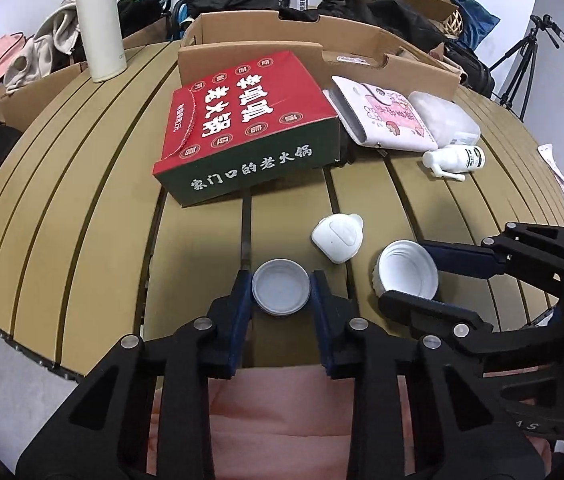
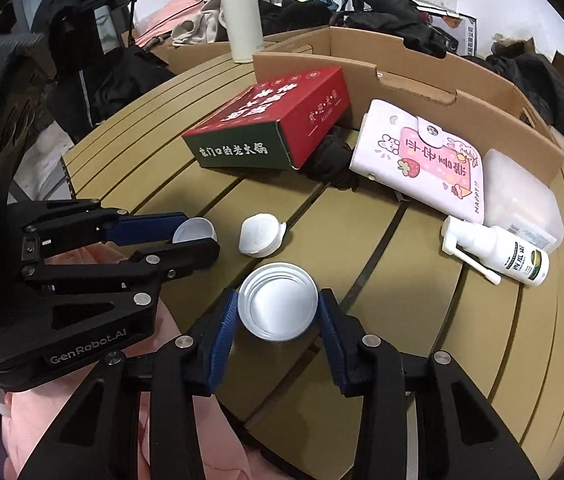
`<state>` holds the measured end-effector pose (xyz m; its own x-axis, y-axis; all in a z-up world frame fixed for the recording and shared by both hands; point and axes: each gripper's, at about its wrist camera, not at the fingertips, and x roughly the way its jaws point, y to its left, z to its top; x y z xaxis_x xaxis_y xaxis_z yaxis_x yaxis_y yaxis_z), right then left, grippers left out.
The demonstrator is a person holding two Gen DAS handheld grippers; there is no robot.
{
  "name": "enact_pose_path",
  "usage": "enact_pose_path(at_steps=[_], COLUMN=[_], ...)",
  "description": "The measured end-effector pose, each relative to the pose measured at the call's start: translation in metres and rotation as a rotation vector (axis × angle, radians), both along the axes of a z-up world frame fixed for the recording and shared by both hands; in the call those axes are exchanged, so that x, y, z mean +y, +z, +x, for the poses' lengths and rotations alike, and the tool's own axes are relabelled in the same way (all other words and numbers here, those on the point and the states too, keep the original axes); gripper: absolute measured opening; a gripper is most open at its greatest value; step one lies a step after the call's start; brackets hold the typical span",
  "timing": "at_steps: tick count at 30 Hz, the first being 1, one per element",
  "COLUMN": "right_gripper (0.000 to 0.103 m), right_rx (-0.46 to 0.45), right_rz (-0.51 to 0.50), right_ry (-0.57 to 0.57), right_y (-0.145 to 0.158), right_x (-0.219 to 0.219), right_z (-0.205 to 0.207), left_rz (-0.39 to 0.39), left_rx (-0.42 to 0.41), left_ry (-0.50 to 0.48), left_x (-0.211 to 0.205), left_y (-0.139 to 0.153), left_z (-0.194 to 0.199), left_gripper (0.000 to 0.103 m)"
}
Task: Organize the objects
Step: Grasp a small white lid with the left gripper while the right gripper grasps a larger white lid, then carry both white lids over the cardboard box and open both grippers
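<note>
Tidying has barely begun. Near the red box [image 1: 247, 120] on the counter [image 1: 81, 200], the left hand-held gripper [image 1: 280, 294] is clamped on a shallow white lid [image 1: 280, 288], and just beside it the right hand-held gripper [image 2: 277, 308] is clamped on a white jar [image 2: 277, 300]. Both pieces seem to sit on the slats. A loose cap [image 1: 338, 238] lies between them and the box; the spray bottle [image 2: 498, 254], pouch [image 2: 422, 160] and clear case [image 2: 522, 200] lie unsorted beside it.
</note>
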<state>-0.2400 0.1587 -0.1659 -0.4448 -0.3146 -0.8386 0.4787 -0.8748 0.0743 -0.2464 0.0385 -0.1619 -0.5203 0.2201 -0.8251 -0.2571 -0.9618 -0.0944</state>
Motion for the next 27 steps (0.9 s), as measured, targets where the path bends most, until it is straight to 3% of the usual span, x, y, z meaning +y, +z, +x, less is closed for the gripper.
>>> enact_pose_path(at_steps=[6, 9, 11, 16, 19, 22, 24, 27], right_gripper=[0.044, 0.044, 0.044, 0.044, 0.044, 0.044, 0.044, 0.044], right_rx=[0.063, 0.113, 0.109, 0.114, 0.133, 0.136, 0.15, 0.189], right_rz=[-0.032, -0.06, -0.101, -0.119, -0.131, -0.202, -0.223, -0.188], right_ry=[-0.074, -0.127, -0.153, -0.202, -0.202, -0.205, -0.212, -0.226], right_y=[0.037, 0.064, 0.073, 0.081, 0.094, 0.117, 0.14, 0.166], right_x=[0.024, 0.046, 0.06, 0.075, 0.081, 0.093, 0.102, 0.112], right_z=[0.025, 0.052, 0.07, 0.084, 0.07, 0.038, -0.004, -0.079], left_rz=[0.041, 0.109, 0.148, 0.153, 0.172, 0.13, 0.09, 0.101], left_rx=[0.093, 0.125, 0.15, 0.202, 0.227, 0.24, 0.222, 0.157], left_ry=[0.018, 0.064, 0.09, 0.087, 0.048, 0.041, 0.063, 0.083], left_x=[-0.014, -0.031, -0.038, -0.033, -0.027, -0.022, -0.019, -0.015], left_y=[0.039, 0.064, 0.077, 0.105, 0.127, 0.146, 0.158, 0.159], left_z=[0.038, 0.064, 0.076, 0.077, 0.048, 0.0, -0.055, -0.142], left_gripper=[0.025, 0.025, 0.025, 0.025, 0.025, 0.025, 0.026, 0.026])
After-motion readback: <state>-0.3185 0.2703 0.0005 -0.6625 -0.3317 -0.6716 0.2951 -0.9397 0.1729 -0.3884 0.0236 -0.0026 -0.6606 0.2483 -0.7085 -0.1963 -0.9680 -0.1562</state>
